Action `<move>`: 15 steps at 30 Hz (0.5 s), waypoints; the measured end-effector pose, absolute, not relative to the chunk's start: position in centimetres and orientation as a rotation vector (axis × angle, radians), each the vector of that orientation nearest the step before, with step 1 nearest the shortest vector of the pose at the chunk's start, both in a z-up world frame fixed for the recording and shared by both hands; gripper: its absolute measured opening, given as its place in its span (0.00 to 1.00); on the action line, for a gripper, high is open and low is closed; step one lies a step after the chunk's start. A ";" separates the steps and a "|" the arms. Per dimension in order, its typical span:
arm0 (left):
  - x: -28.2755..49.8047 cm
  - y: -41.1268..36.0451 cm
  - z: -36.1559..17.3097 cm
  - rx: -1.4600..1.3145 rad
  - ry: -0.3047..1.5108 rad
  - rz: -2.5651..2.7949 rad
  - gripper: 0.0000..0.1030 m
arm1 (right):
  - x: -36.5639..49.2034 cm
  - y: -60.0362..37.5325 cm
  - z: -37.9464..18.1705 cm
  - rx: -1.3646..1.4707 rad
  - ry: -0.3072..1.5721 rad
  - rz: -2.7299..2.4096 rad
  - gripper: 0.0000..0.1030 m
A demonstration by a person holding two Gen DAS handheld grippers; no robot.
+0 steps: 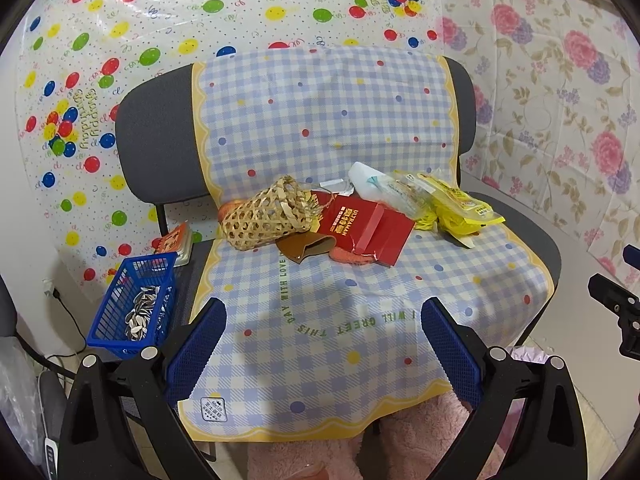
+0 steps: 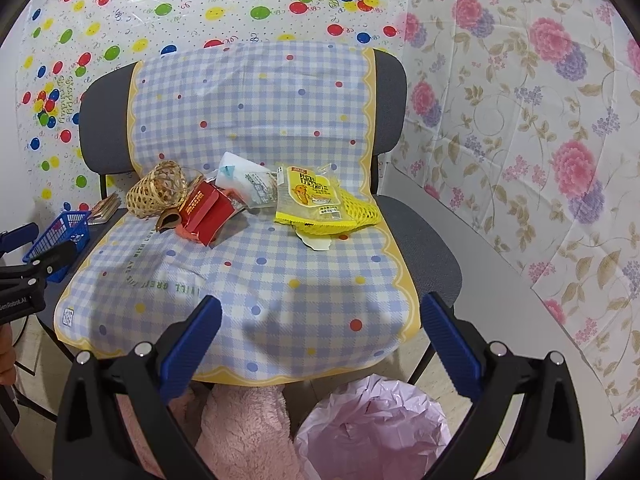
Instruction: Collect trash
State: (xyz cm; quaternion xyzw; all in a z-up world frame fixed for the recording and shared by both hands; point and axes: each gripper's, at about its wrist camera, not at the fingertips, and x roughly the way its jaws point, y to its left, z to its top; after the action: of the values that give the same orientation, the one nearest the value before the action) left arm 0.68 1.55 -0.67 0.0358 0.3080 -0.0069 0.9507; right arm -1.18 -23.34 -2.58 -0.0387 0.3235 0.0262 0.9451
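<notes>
The red box [image 1: 366,226] lying on the chair seat carries "ULTRAMAN" in white capitals, with Chinese characters beside it too small to read. The checked cloth [image 1: 320,120] over the chair has green lettering near its front: "I WILL GREET THIS DAY WITH LOVE". The balloon-printed plastic sheet [image 1: 120,20] on the wall repeats "Happy Birthday". The yellow snack packet [image 2: 310,196] bears Chinese print that cannot be made out. The left gripper [image 2: 24,276], seen from the right wrist view, shows partly cut white lettering ending in "Robot.AI".

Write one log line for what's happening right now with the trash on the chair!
left hand-held gripper open, empty | right hand-held gripper open, empty | red box, yellow wrapper, basket on chair | bin below
</notes>
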 end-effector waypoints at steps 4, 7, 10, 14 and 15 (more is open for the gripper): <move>0.7 1.4 -0.8 0.074 0.627 -0.011 0.94 | -1.1 -23.3 -2.6 -0.080 0.661 0.054 0.94; 0.9 1.7 -1.0 0.073 0.625 -0.008 0.94 | -1.0 -23.3 -2.6 -0.081 0.660 0.058 0.94; 0.9 2.1 -1.3 0.072 0.624 -0.006 0.94 | -1.0 -23.3 -2.6 -0.081 0.664 0.058 0.94; 0.8 1.4 -0.8 0.076 0.627 -0.010 0.94 | -0.8 -23.0 -2.5 -0.085 0.666 0.061 0.94; 0.8 1.4 -0.9 0.076 0.627 -0.010 0.94 | -0.8 -22.9 -2.5 -0.087 0.667 0.061 0.94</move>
State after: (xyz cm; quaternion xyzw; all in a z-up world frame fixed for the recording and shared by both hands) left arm 0.81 1.43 -0.90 0.0372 0.3081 -0.0049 0.9506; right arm -0.79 -22.92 -2.51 -0.0427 0.3270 0.0301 0.9436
